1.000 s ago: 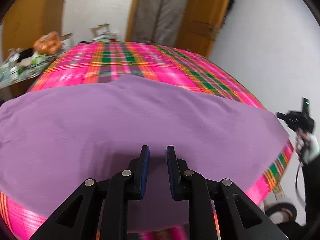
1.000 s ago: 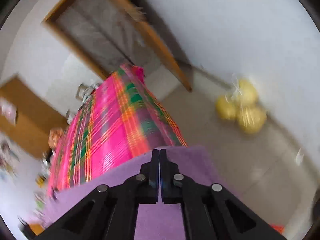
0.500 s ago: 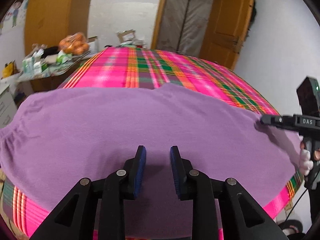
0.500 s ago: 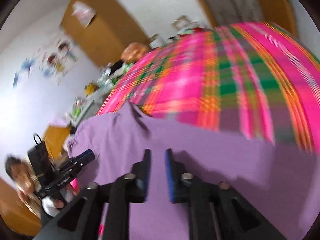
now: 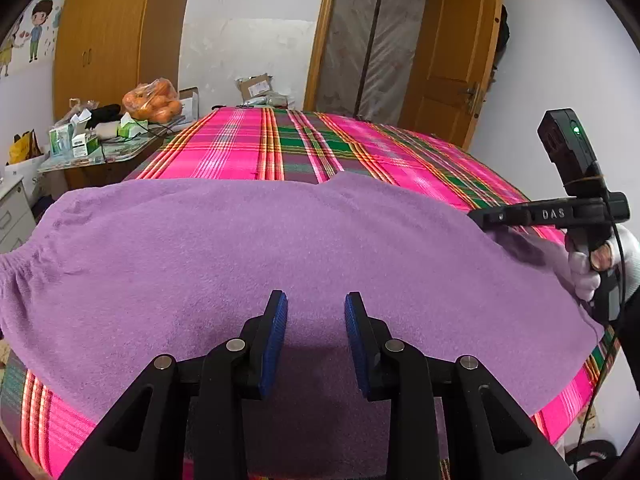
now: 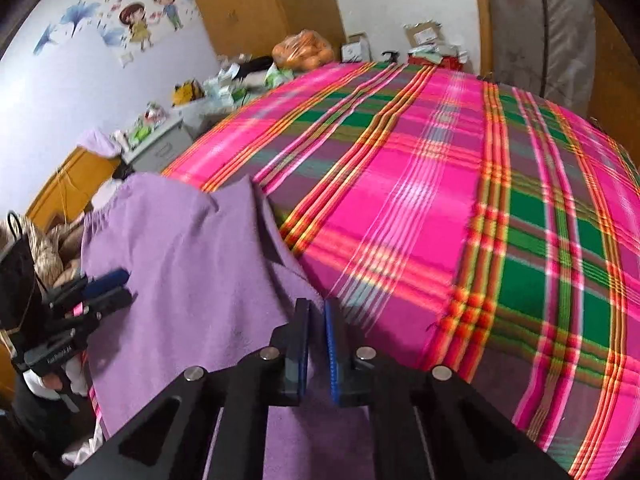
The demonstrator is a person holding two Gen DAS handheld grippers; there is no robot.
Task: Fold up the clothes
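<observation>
Purple fleece garment (image 5: pixel 248 256) lies spread across the near edge of the bed, on a pink, green and orange plaid cover (image 5: pixel 304 148). A second ago the right gripper (image 6: pixel 317 312) looked out over the bed's end at floor and wall; now it faces up the bed with the garment's corner under its tips. Its jaws, which stood wider half a second back, have just been closing and now leave only a thin gap; whether cloth is pinched there I cannot tell. The left gripper (image 5: pixel 316 304) has just been opening: its blue pads (image 5: pixel 276 332) stand further apart than before, released, hovering over the garment's middle with nothing between them.

Behind the bed are a wooden door (image 5: pixel 460 72), a plastic-covered doorway (image 5: pixel 368 44) and a tall wooden wardrobe (image 5: pixel 100 36). A cluttered side table (image 5: pixel 92 148) carries a bag of oranges (image 5: pixel 154 100).

Only the left view shows the right gripper side-on, in a white-gloved hand (image 5: pixel 592 268). Only the right view shows cartoon wall stickers (image 6: pixel 148 16) clearly, and the left gripper at the bed's edge.
</observation>
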